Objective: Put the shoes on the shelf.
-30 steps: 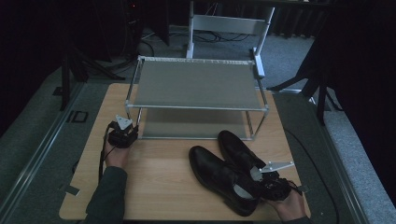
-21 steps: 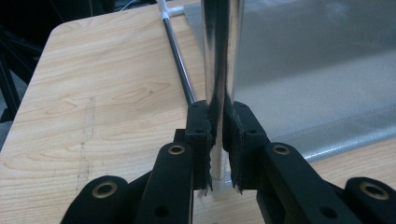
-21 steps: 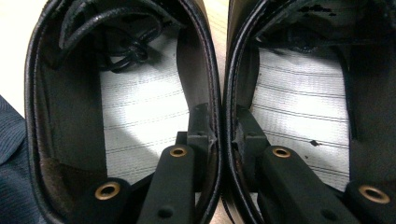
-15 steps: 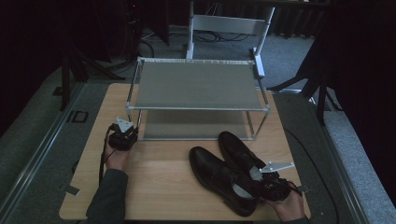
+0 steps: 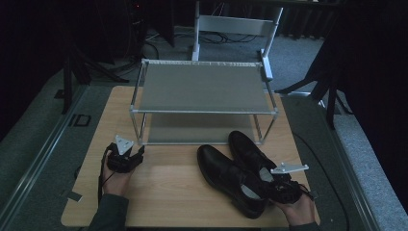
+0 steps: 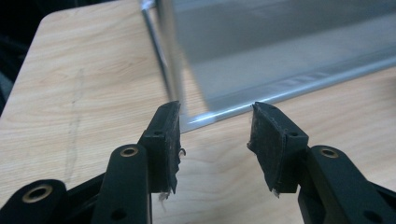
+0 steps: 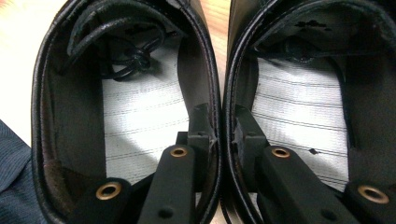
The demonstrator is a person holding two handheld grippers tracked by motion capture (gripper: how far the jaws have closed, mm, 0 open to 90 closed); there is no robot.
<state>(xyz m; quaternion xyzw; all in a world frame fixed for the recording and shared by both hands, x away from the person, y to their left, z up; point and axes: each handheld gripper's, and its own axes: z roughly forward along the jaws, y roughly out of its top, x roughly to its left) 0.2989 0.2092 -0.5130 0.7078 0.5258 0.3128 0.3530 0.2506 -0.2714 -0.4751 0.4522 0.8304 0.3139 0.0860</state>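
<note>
Two black leather shoes point(image 5: 226, 178) point(image 5: 248, 149) lie side by side on the wooden table point(image 5: 168, 192), heels toward me. My right gripper point(image 5: 268, 183) is shut on their touching inner walls. In the right gripper view its jaws point(image 7: 222, 126) pinch the left shoe point(image 7: 135, 116) and the right shoe point(image 7: 299, 107) together, one jaw inside each. My left gripper point(image 5: 138, 151) is at the table's left, by the front left leg of the metal rack point(image 5: 202, 86). Its jaws point(image 6: 215, 140) have just been opening, with nothing between them. The rack's leg point(image 6: 168, 56) stands just beyond.
The two-shelf rack stands at the back half of the table, both shelves bare. A grey metal frame point(image 5: 235, 24) and cables stand on the floor behind it. Bare wood lies between my two hands.
My left gripper has drawn back a little from the rack toward the near edge, and its jaws stand wider. The right gripper and the shoes have not moved.
</note>
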